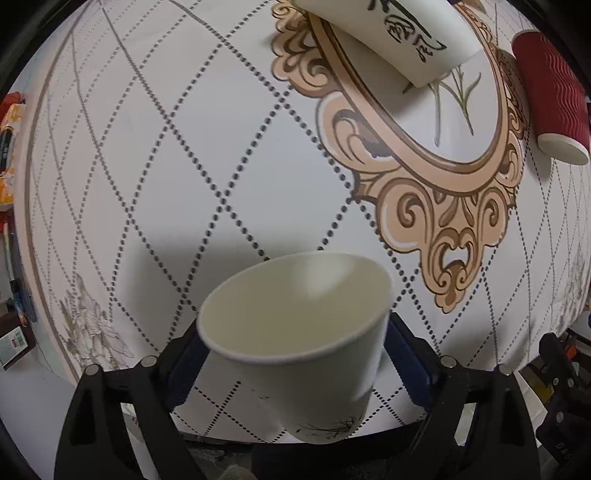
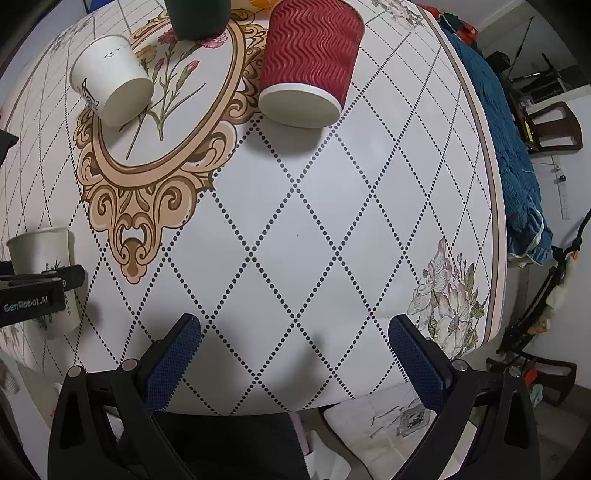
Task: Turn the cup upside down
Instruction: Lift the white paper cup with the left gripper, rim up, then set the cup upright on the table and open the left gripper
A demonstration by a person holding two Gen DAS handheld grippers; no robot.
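Observation:
My left gripper (image 1: pixel 295 339) is shut on a white paper cup (image 1: pixel 299 332) with a faint plant print. The cup is held above the table, tilted, with its open mouth facing the camera and away from me. The right wrist view shows the same cup (image 2: pixel 44 258) at the far left, held by the left gripper's fingers (image 2: pixel 59 277). My right gripper (image 2: pixel 293 332) is open and empty above the near part of the table.
The round table (image 2: pixel 332 206) has a white cloth with dotted diamonds and a tan ornate frame. A white printed cup (image 2: pixel 110 85), a red ribbed cup (image 2: pixel 310 62) and a dark green cup (image 2: pixel 199 18) stand upside down at the back. Chairs and a blue cloth lie beyond the right edge.

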